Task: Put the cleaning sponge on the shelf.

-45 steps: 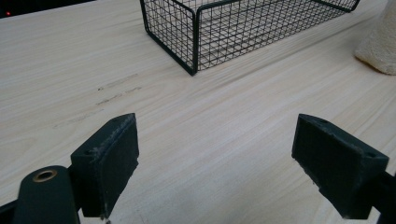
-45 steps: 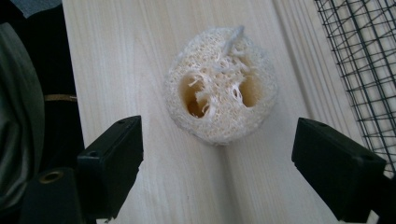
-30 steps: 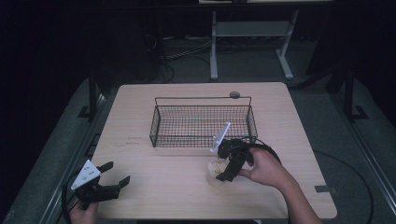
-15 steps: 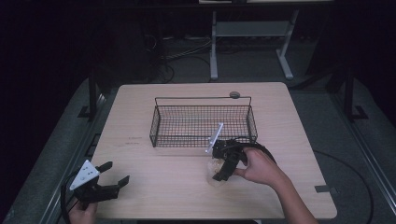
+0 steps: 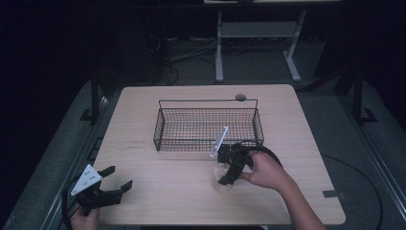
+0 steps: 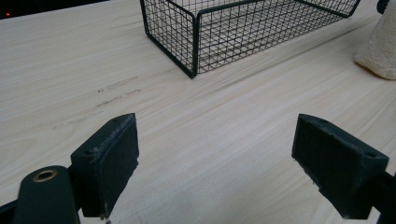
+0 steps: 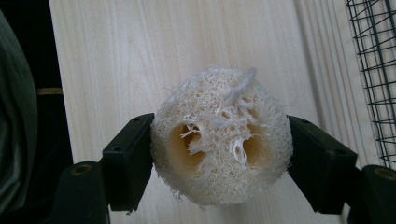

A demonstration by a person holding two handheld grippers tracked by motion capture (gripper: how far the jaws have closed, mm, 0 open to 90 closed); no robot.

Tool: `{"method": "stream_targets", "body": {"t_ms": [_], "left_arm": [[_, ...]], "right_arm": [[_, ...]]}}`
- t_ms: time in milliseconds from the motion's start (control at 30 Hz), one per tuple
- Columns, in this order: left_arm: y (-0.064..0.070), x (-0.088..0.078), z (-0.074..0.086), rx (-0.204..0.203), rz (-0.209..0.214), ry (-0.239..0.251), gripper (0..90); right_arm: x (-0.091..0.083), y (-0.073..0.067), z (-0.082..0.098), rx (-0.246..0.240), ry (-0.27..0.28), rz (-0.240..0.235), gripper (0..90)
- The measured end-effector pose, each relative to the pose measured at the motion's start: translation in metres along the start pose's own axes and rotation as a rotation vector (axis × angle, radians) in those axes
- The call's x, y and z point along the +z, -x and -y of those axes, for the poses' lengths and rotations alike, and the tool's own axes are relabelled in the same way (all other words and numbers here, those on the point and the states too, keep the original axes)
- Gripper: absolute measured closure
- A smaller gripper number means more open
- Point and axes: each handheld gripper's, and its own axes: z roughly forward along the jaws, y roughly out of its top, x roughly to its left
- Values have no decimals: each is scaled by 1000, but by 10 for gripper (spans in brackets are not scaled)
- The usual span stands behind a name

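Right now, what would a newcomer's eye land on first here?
The pale loofah sponge, clamped between the right gripper's black jaws just above the wooden table. Next, the black wire basket at mid-table, just beyond that hand. The left gripper rests open at the near left corner.

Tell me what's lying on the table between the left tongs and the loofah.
Nothing: bare tabletop runs from the open left tongs to the loofah gripped in the right tongs, as the high view shows.
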Motion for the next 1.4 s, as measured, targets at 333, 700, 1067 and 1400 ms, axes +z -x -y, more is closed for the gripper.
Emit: {"method": "stream_targets", "body": {"t_ms": [333, 700, 1067, 1400], "left_arm": [[0, -1, 0, -2, -1, 5, 140], [1, -1, 0, -5, -2, 3, 139], [-1, -1, 1, -5, -4, 4, 140], [-1, -1, 1, -5, -3, 4, 139]], "right_arm": [[-8, -1, -1, -21, 10, 10, 275], [-26, 2, -13, -46, 40, 15, 276], [-34, 14, -27, -51, 20, 6, 276], [-52, 24, -40, -62, 31, 8, 277]]}}
